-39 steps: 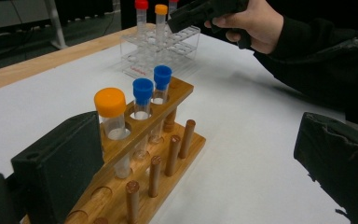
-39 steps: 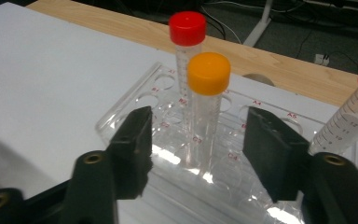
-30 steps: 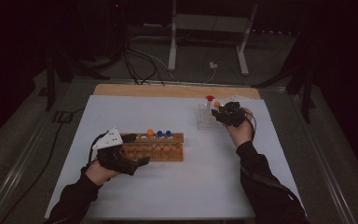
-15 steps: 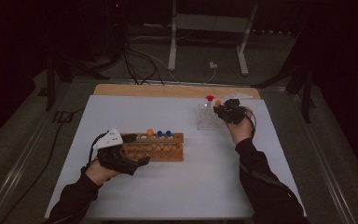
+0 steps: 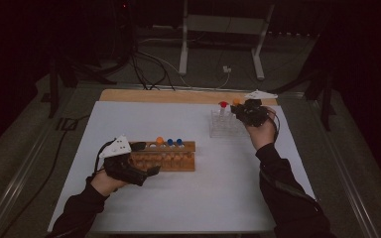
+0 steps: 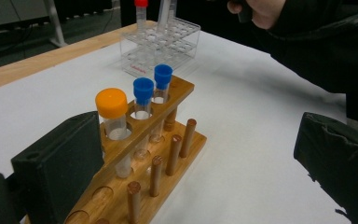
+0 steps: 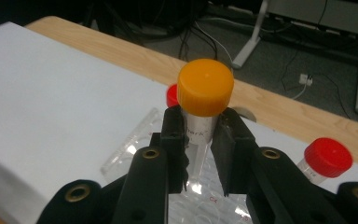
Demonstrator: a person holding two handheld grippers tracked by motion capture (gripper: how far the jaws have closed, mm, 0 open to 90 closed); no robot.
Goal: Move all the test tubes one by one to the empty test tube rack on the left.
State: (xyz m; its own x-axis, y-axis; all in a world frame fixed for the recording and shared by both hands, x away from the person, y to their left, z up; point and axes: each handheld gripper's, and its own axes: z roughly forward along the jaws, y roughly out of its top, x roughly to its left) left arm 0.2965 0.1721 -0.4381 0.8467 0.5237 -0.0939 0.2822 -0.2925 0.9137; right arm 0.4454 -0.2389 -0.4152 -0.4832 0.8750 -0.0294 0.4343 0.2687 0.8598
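- Here, your right gripper (image 7: pixel 199 154) pinches the orange-capped tube (image 7: pixel 204 100); its lower end is hidden behind the jaws.
- Your left gripper (image 6: pixel 196 163) stands spread around the wooden rack (image 6: pixel 168 154), cut off below.

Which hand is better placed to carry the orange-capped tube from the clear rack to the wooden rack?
Right, probably. The right tongs are shut on the orange-capped tube above the clear rack. The left tongs stand open around the end of the wooden rack, so they suit steadying it.
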